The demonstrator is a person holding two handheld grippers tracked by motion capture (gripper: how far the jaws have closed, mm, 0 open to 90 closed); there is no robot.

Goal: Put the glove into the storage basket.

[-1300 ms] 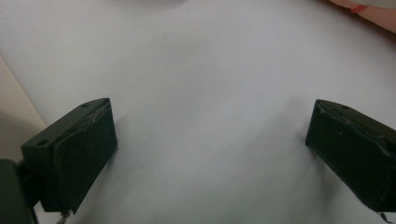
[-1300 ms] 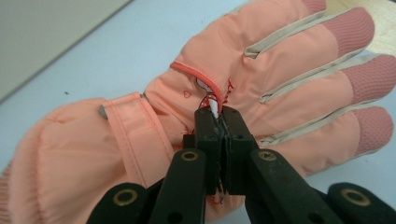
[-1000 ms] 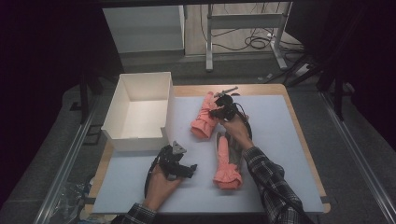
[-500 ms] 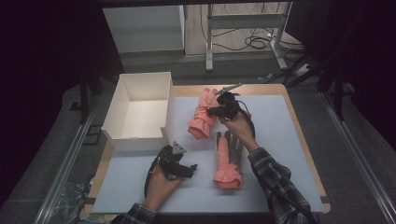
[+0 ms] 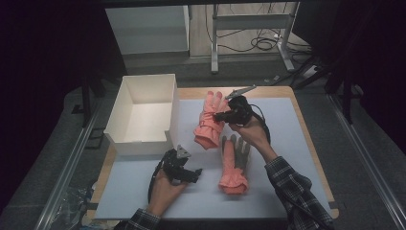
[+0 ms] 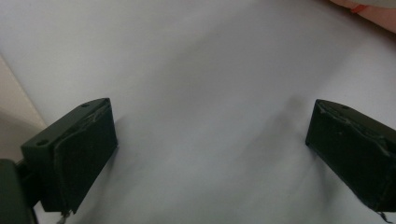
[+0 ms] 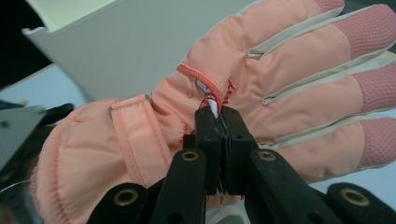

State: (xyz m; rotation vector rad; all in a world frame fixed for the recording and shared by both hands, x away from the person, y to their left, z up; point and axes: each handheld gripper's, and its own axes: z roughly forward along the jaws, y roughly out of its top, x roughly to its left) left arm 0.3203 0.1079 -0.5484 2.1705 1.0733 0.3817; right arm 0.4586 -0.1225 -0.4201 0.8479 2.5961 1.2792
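Observation:
Two salmon-pink winter gloves. My right gripper (image 5: 219,116) is shut on the back of one glove (image 5: 209,122) and holds it up just right of the white box (image 5: 118,111), cuff end hanging lower. In the right gripper view the pads (image 7: 208,122) pinch a fold of fabric at the small logo on that glove (image 7: 280,79). The other glove (image 5: 233,165) lies flat on the pale mat (image 5: 287,158), palm side up. My left gripper (image 5: 194,175) rests low over the mat with its jaws wide apart and nothing between them (image 6: 210,140).
The open-topped white box stands at the mat's left back corner; its wall (image 7: 130,46) is close behind the held glove. A corner of pink glove (image 6: 373,9) shows beyond the left jaws. Table legs and cables lie on the floor behind the table.
The right gripper has risen with the pinched glove, which now hangs off the mat. The left hand and the lying glove have not moved.

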